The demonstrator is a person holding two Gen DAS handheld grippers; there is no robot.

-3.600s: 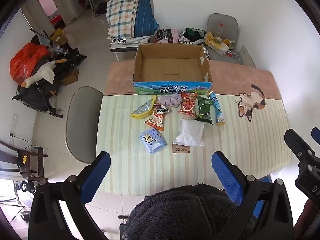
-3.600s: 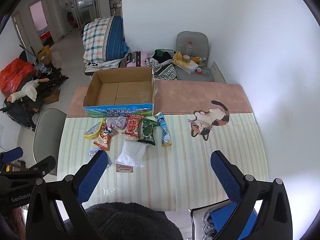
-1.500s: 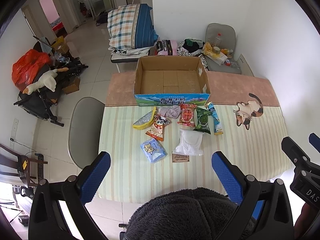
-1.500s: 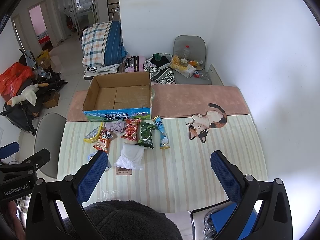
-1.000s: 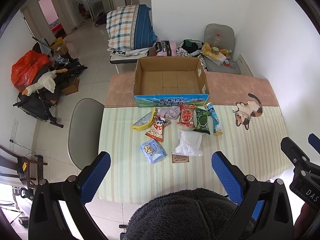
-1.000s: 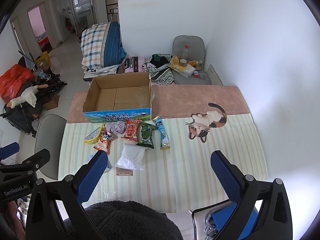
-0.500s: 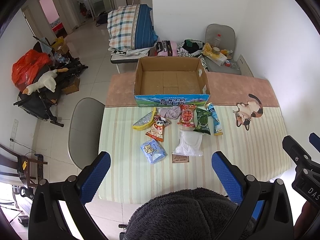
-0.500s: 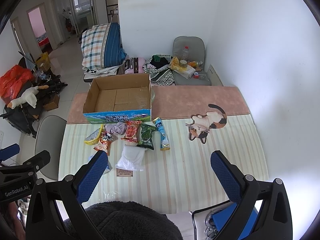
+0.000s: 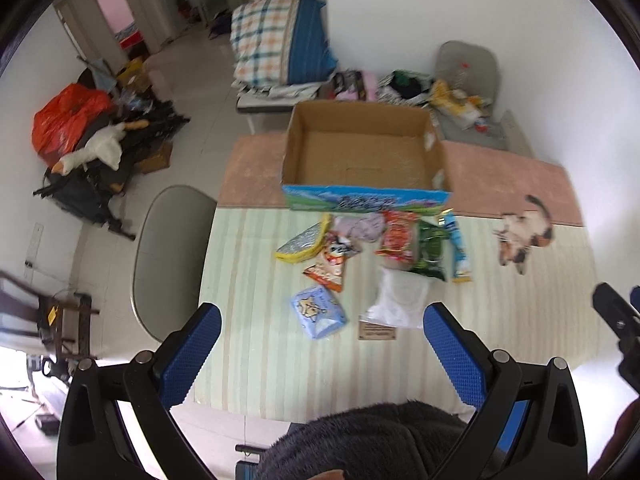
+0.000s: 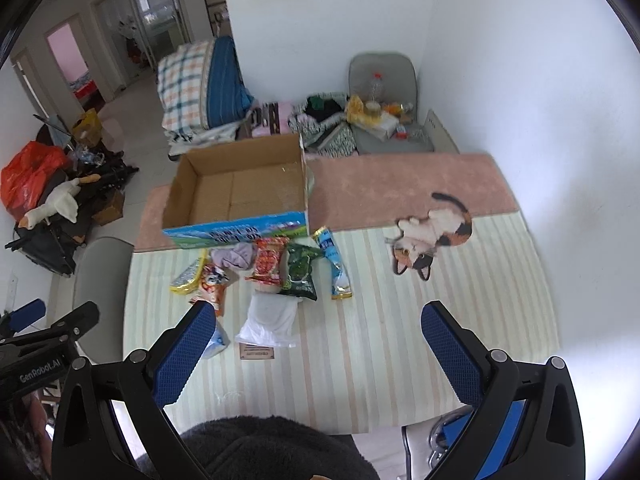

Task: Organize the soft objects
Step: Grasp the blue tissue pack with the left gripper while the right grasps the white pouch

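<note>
Both tools, the left tool (image 9: 320, 344) and the right tool (image 10: 316, 340), hang high over the bench (image 10: 400, 320) spread wide and holding nothing, because the soft packets (image 9: 384, 248) lie bunched just beside the empty box (image 9: 362, 156), waiting to go in.

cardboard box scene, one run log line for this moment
left gripper: open, hovering | right gripper: open, hovering | cardboard box: empty | snack packets: on table
</note>
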